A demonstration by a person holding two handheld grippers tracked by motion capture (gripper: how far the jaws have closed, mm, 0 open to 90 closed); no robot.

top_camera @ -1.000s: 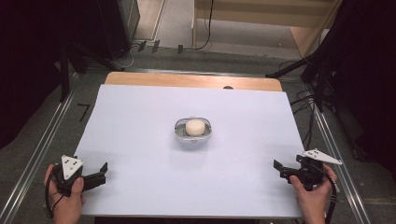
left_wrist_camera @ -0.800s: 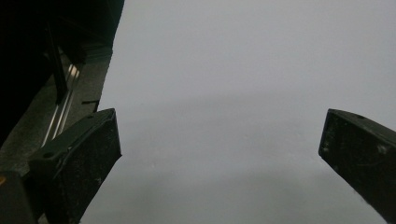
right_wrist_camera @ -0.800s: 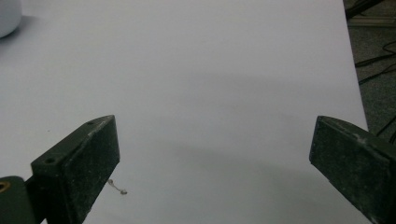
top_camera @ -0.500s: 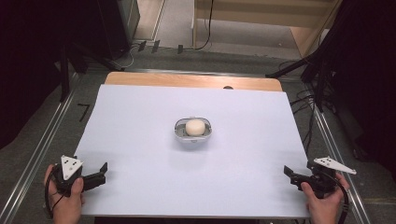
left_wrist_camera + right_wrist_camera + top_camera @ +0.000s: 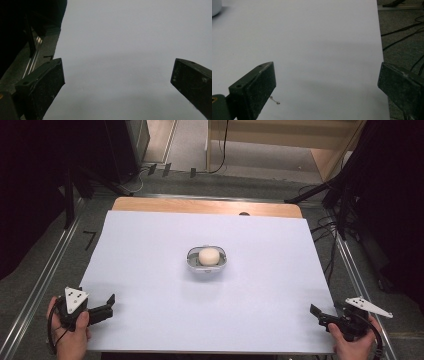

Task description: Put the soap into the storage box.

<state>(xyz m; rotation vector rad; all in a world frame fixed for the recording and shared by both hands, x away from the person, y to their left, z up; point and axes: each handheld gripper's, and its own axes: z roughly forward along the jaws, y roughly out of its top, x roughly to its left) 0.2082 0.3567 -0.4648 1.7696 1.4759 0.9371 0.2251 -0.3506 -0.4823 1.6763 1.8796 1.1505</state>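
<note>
1. Since a second ago the right tool (image 5: 320,314) has drawn back from the sheet toward the near right corner of the tabletop (image 5: 200,206), sinking lower and further right; the left tool (image 5: 106,305) has kept its place at the near left corner.
2. Both tools are wide open and hold nothing: in the left gripper view the two black jaws of the left tool (image 5: 117,80) stand far apart over bare pale surface, and in the right gripper view the right tool (image 5: 325,82) shows the same broad gap.
3. From the high view, a small metal bowl (image 5: 192,262) sits near the middle of the white sheet (image 5: 150,270), and a pale round ball (image 5: 209,256) lies inside it (what the ball is made of cannot be told).
4. That bowl is well apart from both tools, roughly between them and farther from the person.
5. Only a pale curved edge (image 5: 215,8) in the top left corner of the right gripper view hints at the bowl; the left gripper view has sheet and a strip of metal rail (image 5: 35,60) instead.
6. Something the high view does not resolve: the right gripper view shows a tiny speck (image 5: 275,101) on the sheet beside its left jaw, plus cables (image 5: 402,32) on the floor past the sheet's edge.
7. Each hand, left (image 5: 72,335) and right (image 5: 352,345), grips its tool from the bottom of the high view.
</note>
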